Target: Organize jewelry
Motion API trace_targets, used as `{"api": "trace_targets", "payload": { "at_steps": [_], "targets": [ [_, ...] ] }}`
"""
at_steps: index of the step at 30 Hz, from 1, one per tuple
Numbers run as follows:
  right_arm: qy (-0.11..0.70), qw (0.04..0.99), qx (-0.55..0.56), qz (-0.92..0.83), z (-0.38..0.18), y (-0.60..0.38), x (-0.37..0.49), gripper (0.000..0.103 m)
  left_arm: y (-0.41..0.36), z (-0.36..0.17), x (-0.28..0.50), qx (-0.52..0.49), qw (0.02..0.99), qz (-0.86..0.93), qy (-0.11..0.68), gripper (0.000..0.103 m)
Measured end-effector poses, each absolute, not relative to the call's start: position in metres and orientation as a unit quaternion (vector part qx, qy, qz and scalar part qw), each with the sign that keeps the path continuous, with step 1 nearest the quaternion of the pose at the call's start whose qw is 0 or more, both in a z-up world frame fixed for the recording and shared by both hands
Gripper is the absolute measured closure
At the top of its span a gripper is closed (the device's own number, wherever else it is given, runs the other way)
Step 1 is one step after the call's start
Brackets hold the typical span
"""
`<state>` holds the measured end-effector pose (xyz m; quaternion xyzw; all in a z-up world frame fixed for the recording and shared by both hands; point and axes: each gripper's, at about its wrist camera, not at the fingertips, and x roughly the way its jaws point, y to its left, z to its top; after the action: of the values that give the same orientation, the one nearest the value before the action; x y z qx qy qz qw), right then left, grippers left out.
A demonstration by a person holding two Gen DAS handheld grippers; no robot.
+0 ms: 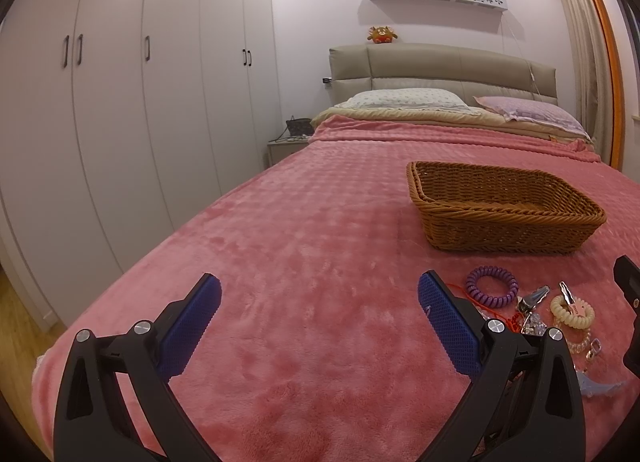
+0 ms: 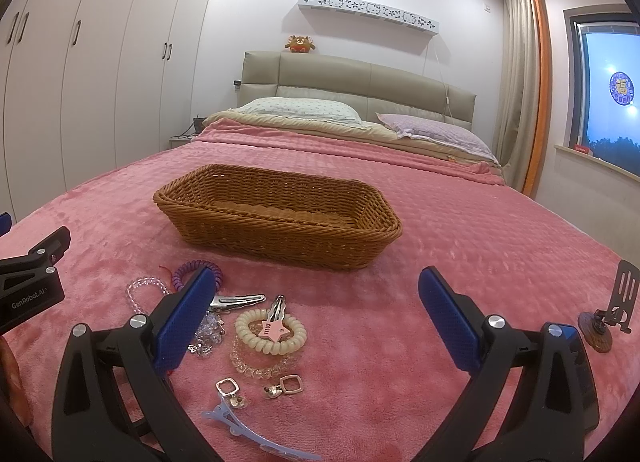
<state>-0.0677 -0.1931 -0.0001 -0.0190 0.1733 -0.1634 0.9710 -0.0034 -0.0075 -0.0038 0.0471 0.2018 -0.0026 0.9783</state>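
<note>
A brown wicker basket [image 2: 276, 217] [image 1: 504, 209] stands on the pink bed cover, with nothing visible inside. In front of it lies a pile of jewelry: a purple coil hair tie [image 1: 491, 286] [image 2: 181, 270], a cream coil tie [image 2: 270, 326] [image 1: 573, 310] with a pink star clip [image 2: 273, 326] on it, a silver clip [image 2: 238, 299], clear bead bracelets [image 2: 256, 368], two square earrings [image 2: 290, 385] and a light blue clip [image 2: 256, 436]. My right gripper [image 2: 316, 294] is open above the pile. My left gripper [image 1: 320, 296] is open, left of the pile.
The pink blanket [image 1: 300, 262] covers a wide bed with pillows [image 2: 304, 107] and a headboard at the far end. White wardrobes [image 1: 120, 81] line the left wall. A small dark phone stand [image 2: 610, 312] sits on the bed at the right.
</note>
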Motion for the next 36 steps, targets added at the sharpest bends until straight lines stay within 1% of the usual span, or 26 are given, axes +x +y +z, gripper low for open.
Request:
{"api": "trace_targets", "payload": {
  "at_steps": [16, 21, 23, 24, 27, 28, 29, 31, 33, 35, 36],
  "targets": [
    [0.171, 0.972, -0.007, -0.159, -0.002, -0.196, -0.067, 0.006, -0.006, -0.006, -0.003, 0.042, 0.978, -0.009, 0.204, 0.007],
    [0.194, 0.966, 0.034, -0.170, -0.005, -0.213, -0.061, 0.006, 0.009, -0.010, 0.004, -0.008, 0.973, -0.044, 0.228, 0.007],
    [0.201, 0.964, 0.041, -0.171, -0.005, -0.216, -0.060, 0.008, 0.014, -0.011, 0.006, -0.024, 0.968, -0.066, 0.242, 0.008],
    [0.204, 0.963, 0.042, -0.170, -0.004, -0.217, -0.060, 0.011, 0.015, -0.012, 0.006, -0.028, 0.964, -0.081, 0.250, 0.008],
    [0.234, 0.959, 0.045, -0.155, -0.006, -0.221, -0.061, 0.021, 0.015, -0.014, 0.007, -0.034, 0.949, -0.136, 0.283, 0.014],
    [0.245, 0.958, 0.049, -0.145, -0.007, -0.222, -0.062, 0.028, 0.015, -0.015, 0.008, -0.036, 0.941, -0.158, 0.298, 0.023],
    [0.257, 0.956, 0.055, -0.130, -0.008, -0.225, -0.064, 0.031, 0.015, -0.015, 0.008, -0.040, 0.929, -0.186, 0.317, 0.033],
    [0.282, 0.953, 0.060, -0.097, -0.011, -0.227, -0.072, 0.037, 0.013, -0.018, 0.009, -0.050, 0.907, -0.227, 0.351, 0.039],
    [0.304, 0.949, 0.055, -0.063, -0.014, -0.224, -0.081, 0.041, 0.008, -0.021, 0.009, -0.054, 0.882, -0.268, 0.384, 0.041],
    [0.324, 0.945, 0.043, -0.031, -0.019, -0.217, -0.090, 0.043, -0.001, -0.022, 0.007, -0.051, 0.864, -0.292, 0.407, 0.051],
    [0.330, 0.943, 0.036, -0.022, -0.022, -0.213, -0.093, 0.043, -0.007, -0.023, 0.006, -0.049, 0.859, -0.298, 0.414, 0.051]
  ]
}}
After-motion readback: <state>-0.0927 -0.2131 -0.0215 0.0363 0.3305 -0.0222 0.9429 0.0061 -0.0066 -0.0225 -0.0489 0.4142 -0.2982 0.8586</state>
